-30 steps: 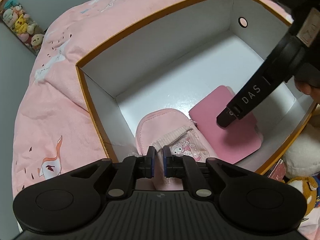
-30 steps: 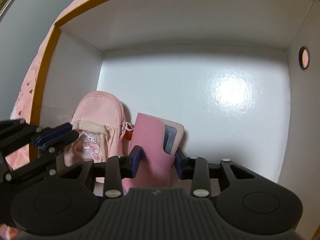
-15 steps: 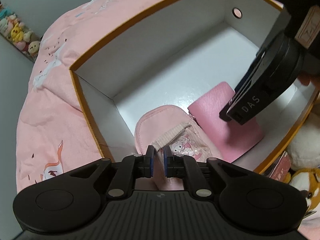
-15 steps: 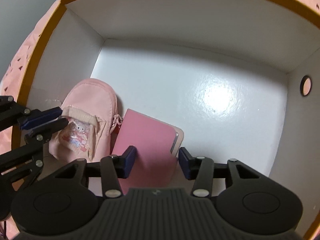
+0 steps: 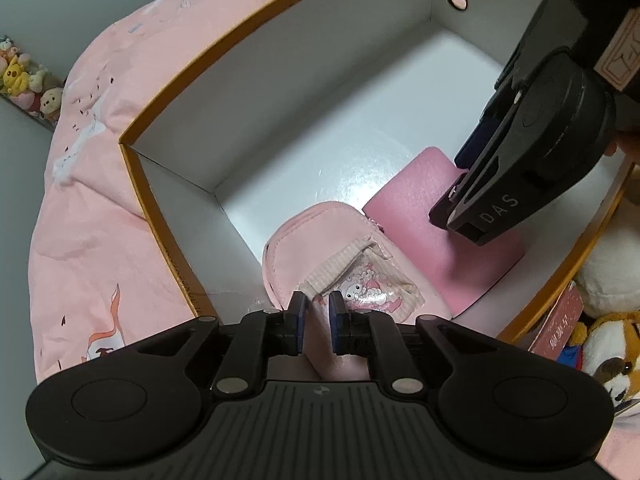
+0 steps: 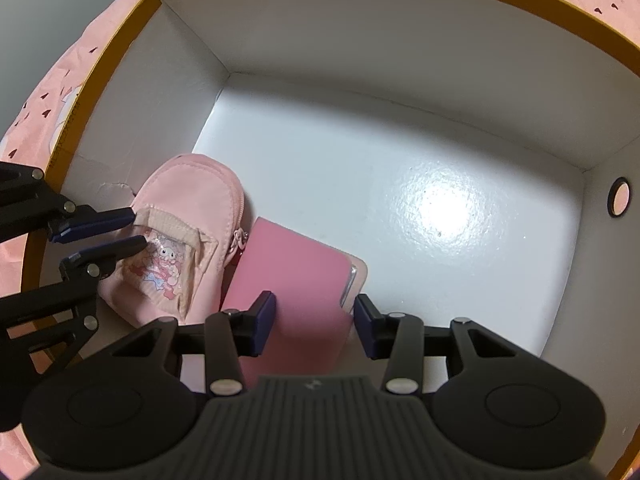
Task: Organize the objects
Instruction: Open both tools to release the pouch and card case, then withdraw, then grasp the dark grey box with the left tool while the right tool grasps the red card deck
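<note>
pouch (image 5: 316,248) and pink case (image 6: 296,276) crowd the box (image 6: 280,40) corner.

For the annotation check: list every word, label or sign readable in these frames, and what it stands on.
"DAS": white letters on the right gripper finger.
Tan label high on that gripper: line marks, unreadable.
Pink card outside the box: characters too blurred.
Box rim: faint print, unreadable.
Pouch: cartoon only, no text.

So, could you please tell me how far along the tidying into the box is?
Done: the pink pouch and pink wallet lie side by side on the box floor. In hand: the left hand-held gripper is opening around the pouch; the right hand-held gripper stands open over the wallet. Left: plush toys outside the box, possibly.
</note>
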{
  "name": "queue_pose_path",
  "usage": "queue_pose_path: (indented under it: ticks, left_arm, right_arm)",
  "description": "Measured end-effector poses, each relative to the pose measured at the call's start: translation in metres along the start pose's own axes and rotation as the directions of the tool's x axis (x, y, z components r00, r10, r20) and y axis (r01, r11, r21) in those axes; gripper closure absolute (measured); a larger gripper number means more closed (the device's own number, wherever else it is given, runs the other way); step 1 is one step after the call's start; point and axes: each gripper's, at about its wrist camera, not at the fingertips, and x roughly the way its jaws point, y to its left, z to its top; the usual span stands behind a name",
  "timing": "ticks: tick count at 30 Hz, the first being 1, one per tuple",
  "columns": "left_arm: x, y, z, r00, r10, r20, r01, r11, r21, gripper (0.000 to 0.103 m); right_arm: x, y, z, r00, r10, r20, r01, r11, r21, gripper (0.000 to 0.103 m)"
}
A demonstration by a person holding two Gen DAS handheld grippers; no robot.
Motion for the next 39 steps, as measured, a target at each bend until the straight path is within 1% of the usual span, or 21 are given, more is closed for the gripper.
queue_pose_path:
  ticks: [2, 3, 6, 9, 12, 14, 16, 18, 20, 23, 26, 29, 33, 36, 37, 39]
  left_arm:
    - [-0.003, 0.004, -0.001, 1.000, -0.007, 0.027, 0.008, 1.000, -0.025, 0.087]
    - [-0.005, 0.004, -0.001, 0.999, -0.010, 0.042, 0.012, 0.999, -0.036, 0.086]
    - [-0.015, 0.009, -0.005, 0.996, -0.013, 0.089, 0.019, 0.997, -0.069, 0.081]
    - [-0.030, 0.013, -0.008, 0.990, -0.024, 0.140, 0.039, 0.994, -0.106, 0.074]
    - [-0.050, 0.016, -0.014, 0.984, -0.028, 0.177, 0.056, 0.986, -0.159, 0.065]
    - [-0.063, 0.015, -0.019, 0.980, -0.023, 0.198, 0.062, 0.980, -0.191, 0.056]
    - [-0.077, 0.012, -0.027, 0.976, -0.017, 0.218, 0.068, 0.970, -0.232, 0.052]
    - [-0.088, 0.009, -0.037, 0.972, -0.009, 0.235, 0.076, 0.958, -0.276, 0.049]
    - [-0.098, 0.006, -0.048, 0.968, 0.003, 0.253, 0.084, 0.940, -0.331, 0.044]
    - [-0.107, -0.002, -0.064, 0.962, 0.023, 0.272, 0.090, 0.914, -0.397, 0.036]
    - [-0.107, -0.012, -0.078, 0.960, 0.066, 0.273, 0.070, 0.886, -0.459, 0.030]
    - [-0.102, -0.020, -0.089, 0.958, 0.093, 0.272, 0.061, 0.858, -0.510, 0.027]
    - [-0.092, -0.026, -0.101, 0.957, 0.132, 0.257, 0.042, 0.817, -0.575, 0.026]
    - [-0.087, -0.025, -0.110, 0.955, 0.142, 0.259, 0.051, 0.786, -0.616, 0.026]
    - [-0.086, -0.025, -0.112, 0.954, 0.148, 0.260, 0.050, 0.778, -0.626, 0.025]
    - [-0.084, -0.025, -0.114, 0.954, 0.156, 0.257, 0.042, 0.777, -0.629, 0.025]
  right_arm:
    - [-0.010, -0.006, -0.006, 1.000, 0.002, 0.011, -0.002, 1.000, 0.012, 0.056]
    - [-0.004, -0.004, -0.004, 1.000, -0.001, 0.019, 0.001, 1.000, 0.019, 0.056]
    - [-0.010, -0.001, -0.006, 0.998, -0.010, 0.064, 0.009, 1.000, 0.019, 0.056]
    - [-0.026, 0.003, -0.010, 0.994, -0.016, 0.109, 0.014, 1.000, 0.016, 0.056]
    - [-0.042, 0.009, -0.017, 0.989, -0.009, 0.150, 0.006, 1.000, 0.022, 0.056]
    - [-0.053, 0.014, -0.025, 0.983, -0.004, 0.182, -0.001, 1.000, 0.023, 0.056]
    - [-0.065, 0.021, -0.035, 0.976, -0.001, 0.218, -0.003, 1.000, 0.018, 0.056]
    - [-0.078, 0.026, -0.047, 0.968, 0.005, 0.252, -0.010, 1.000, 0.020, 0.055]
    - [-0.091, 0.031, -0.060, 0.959, 0.003, 0.284, -0.012, 1.000, 0.029, 0.052]
    - [-0.111, 0.038, -0.085, 0.942, 0.009, 0.336, -0.025, 0.999, 0.041, 0.051]
    - [-0.117, 0.049, -0.108, 0.924, 0.017, 0.381, -0.043, 0.997, 0.061, 0.051]
    - [-0.120, 0.058, -0.130, 0.911, 0.009, 0.412, -0.044, 0.996, 0.077, 0.050]
    - [-0.113, 0.063, -0.150, 0.910, -0.001, 0.414, -0.044, 0.994, 0.099, 0.050]
    - [-0.096, 0.068, -0.151, 0.913, -0.008, 0.408, -0.035, 0.994, 0.099, 0.050]
    - [-0.093, 0.068, -0.152, 0.915, -0.012, 0.404, -0.031, 0.995, 0.100, 0.050]
    - [-0.085, 0.068, -0.153, 0.918, -0.013, 0.395, -0.031, 0.994, 0.104, 0.049]
